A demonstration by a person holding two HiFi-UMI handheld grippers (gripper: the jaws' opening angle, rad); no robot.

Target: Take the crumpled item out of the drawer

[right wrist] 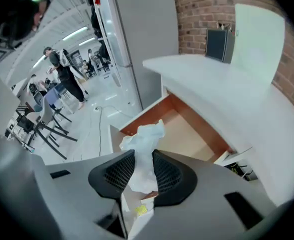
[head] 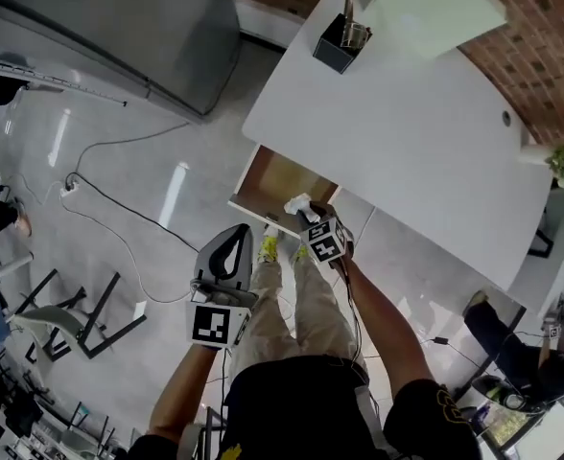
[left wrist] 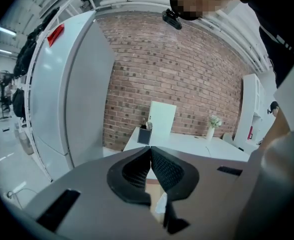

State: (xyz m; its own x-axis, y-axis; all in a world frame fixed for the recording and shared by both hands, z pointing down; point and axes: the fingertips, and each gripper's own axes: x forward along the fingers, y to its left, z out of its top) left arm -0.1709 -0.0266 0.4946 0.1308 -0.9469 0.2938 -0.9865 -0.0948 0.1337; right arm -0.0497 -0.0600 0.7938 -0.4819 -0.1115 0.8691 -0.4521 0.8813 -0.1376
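The crumpled white paper (head: 298, 204) hangs over the front of the open wooden drawer (head: 274, 182) under the white table (head: 407, 132). My right gripper (head: 309, 216) is shut on it. In the right gripper view the paper (right wrist: 145, 135) stands up between the two black pads, which press its lower part, and the drawer (right wrist: 189, 130) lies just beyond with a bare bottom. My left gripper (head: 231, 236) hangs lower left of the drawer, apart from it. Its jaws (left wrist: 150, 151) meet at the tips and hold nothing.
A black pen holder (head: 338, 41) and a white board (head: 431, 8) stand at the table's far end against the brick wall. A grey cabinet (head: 138, 27) rises to the left. Cables (head: 119, 218) cross the floor, and chairs (head: 81, 314) stand at lower left.
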